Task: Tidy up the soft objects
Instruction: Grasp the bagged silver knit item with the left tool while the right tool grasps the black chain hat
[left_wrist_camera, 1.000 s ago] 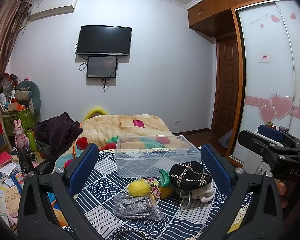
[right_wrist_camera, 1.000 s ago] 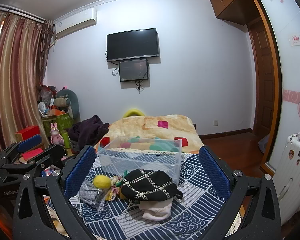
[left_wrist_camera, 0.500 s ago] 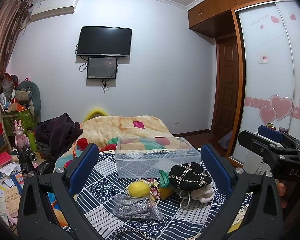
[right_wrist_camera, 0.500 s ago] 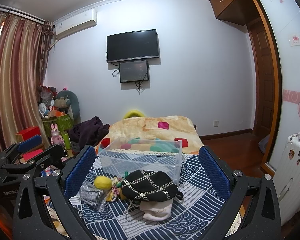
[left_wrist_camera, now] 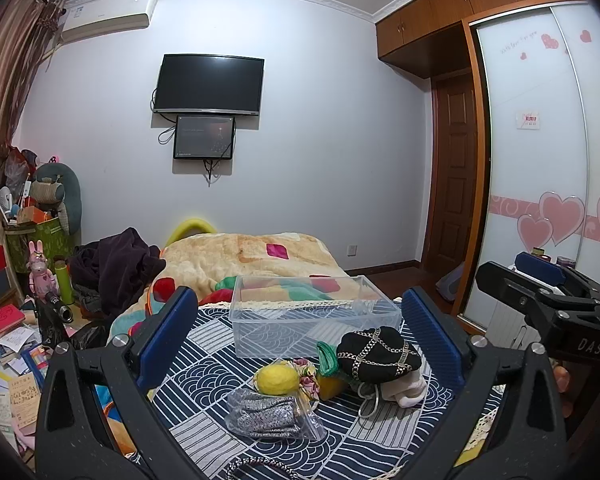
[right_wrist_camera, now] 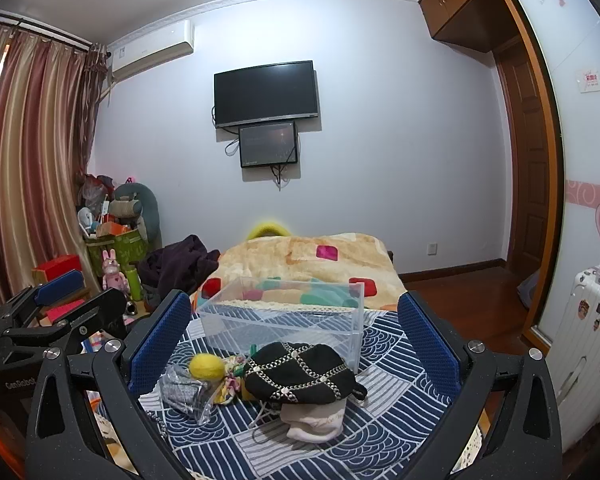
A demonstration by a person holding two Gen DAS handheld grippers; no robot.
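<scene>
**Left wrist view: both grippers wide apart, nothing moved on the bed**

Left wrist view shows the left gripper (left_wrist_camera: 300, 328) with its blue pads spread wide and nothing between them, hovering above the patterned blue-and-white cloth (left_wrist_camera: 204, 364). Compared with a second ago, the scene is practically unchanged (only a slight shift in framing): no object has been lifted or displaced.

The soft things lie in a cluster just in front of the clear plastic bin (left_wrist_camera: 314, 316): a yellow ball (left_wrist_camera: 278, 379), a grey item in a clear bag (left_wrist_camera: 270, 414) touching the ball's near side, a black cap with chain trim (left_wrist_camera: 378, 354) resting on a pale cloth bundle (left_wrist_camera: 408, 388), and a green item (left_wrist_camera: 327, 357) between ball and cap. The bin holds none of them.

From the right wrist view, the right gripper (right_wrist_camera: 294, 332) is likewise released and wide, holding nothing, with the cap (right_wrist_camera: 300, 372) nearest between its fingers. The other gripper appears at each view's edge, at the same spot as before.
</scene>
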